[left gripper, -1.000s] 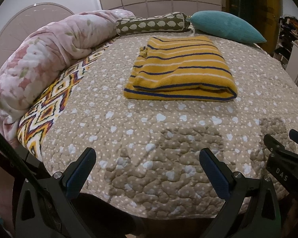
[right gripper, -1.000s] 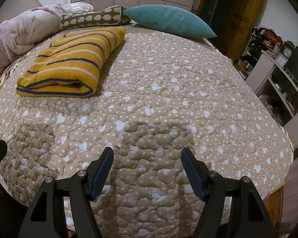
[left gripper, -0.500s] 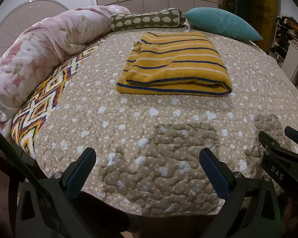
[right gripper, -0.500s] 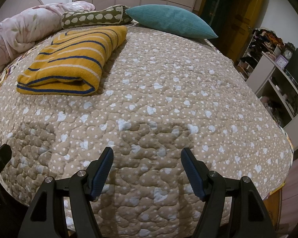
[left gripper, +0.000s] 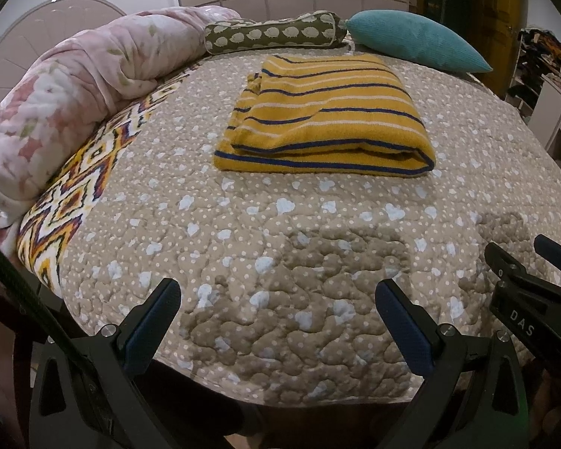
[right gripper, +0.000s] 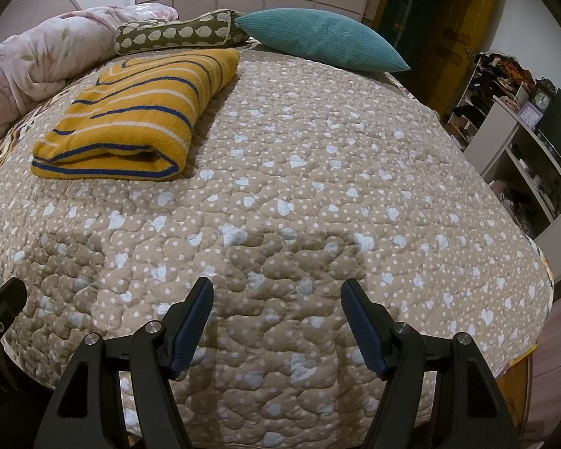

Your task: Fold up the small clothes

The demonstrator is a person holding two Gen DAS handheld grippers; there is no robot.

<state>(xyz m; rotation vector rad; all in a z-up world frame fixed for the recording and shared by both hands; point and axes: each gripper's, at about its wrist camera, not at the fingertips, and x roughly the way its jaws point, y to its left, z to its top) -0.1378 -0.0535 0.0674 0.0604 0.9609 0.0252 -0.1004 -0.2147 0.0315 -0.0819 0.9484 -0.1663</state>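
Fingers spread wide on both the left gripper (left gripper: 276, 318) and right gripper (right gripper: 276, 321), empty over the quilted bed's (left gripper: 280, 247) near edge; farther in, toward the headboard edge, the striped yellow garment (left gripper: 325, 119) lies folded, apparently finished

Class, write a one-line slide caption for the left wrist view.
Open left gripper hovers at the bed's near edge, facing a folded yellow striped garment on the heart-print quilt.
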